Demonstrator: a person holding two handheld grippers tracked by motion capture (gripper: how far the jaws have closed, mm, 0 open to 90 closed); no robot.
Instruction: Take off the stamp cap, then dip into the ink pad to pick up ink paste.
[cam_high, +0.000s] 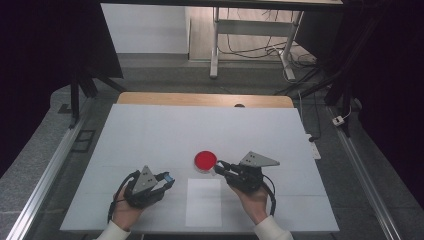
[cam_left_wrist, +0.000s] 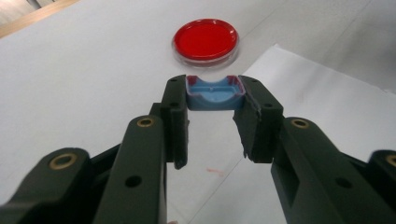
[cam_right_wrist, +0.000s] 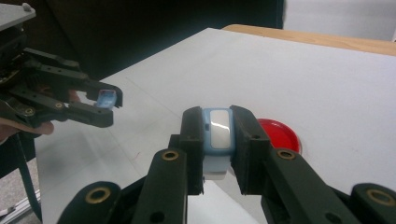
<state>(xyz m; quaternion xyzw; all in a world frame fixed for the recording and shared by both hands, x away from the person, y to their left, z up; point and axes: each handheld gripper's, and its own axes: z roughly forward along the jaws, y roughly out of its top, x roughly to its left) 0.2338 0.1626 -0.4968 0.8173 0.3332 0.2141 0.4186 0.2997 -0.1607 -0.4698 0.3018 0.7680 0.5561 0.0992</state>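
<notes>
On the white table (cam_high: 150, 135), a round dish (cam_high: 205, 160) (red inside) sits; the left gripper (cam_left_wrist: 212, 100) pinches a blue cap (cam_left_wrist: 214, 94), the right gripper (cam_right_wrist: 217, 140) clamps a blue case (cam_right_wrist: 218, 133).

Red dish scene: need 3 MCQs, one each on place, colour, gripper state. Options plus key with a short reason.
1. Where does the red dish sit relative to the white sheet?
A. Just beyond the sheet's far edge
B. On the sheet's middle
C. At the table's far left corner

2. What colour is the small piece in the left gripper?
A. Green
B. Blue
C. Yellow

3. How does the right gripper stand?
A. Wide open, holding nothing
B. Lying on the table, unheld
C. Shut on a light blue part

Key:
1 A, the high view shows the dish on the table cover past the sheet's far edge.
2 B, the left gripper view shows a blue piece between the jaw tips.
3 C, the right gripper view shows both jaws pressed on the part's sides.
</notes>
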